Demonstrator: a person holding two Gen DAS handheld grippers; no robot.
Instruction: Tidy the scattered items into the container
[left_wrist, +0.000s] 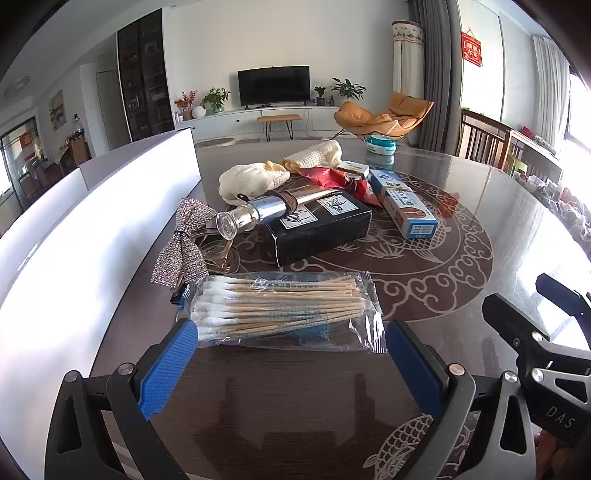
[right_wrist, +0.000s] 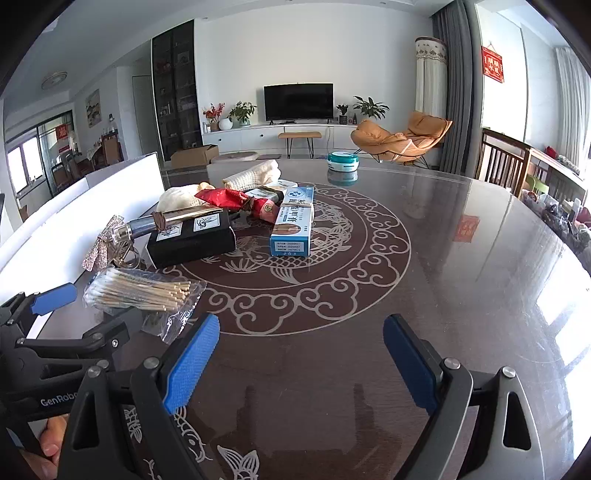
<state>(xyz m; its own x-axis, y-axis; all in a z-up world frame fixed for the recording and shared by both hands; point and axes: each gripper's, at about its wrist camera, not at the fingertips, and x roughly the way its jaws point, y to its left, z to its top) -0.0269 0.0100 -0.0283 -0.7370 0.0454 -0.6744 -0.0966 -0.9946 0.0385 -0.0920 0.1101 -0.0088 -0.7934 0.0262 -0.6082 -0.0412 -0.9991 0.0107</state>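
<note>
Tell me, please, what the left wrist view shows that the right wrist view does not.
Only the left wrist view shows the cotton swab packet lying just ahead of the open left gripper.

Only the right wrist view shows a cardboard box on the floor, and the open right gripper over bare table.

Both show the black box, the blue box and the teal jar.

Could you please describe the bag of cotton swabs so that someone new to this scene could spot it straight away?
Start at the dark glass-topped table with the pale fish-and-cloud pattern. At the near end of the clutter lies the bag of cotton swabs, just before the open left gripper. Unlike the black box behind it, it is a clear, flat packet of wooden sticks.
</note>
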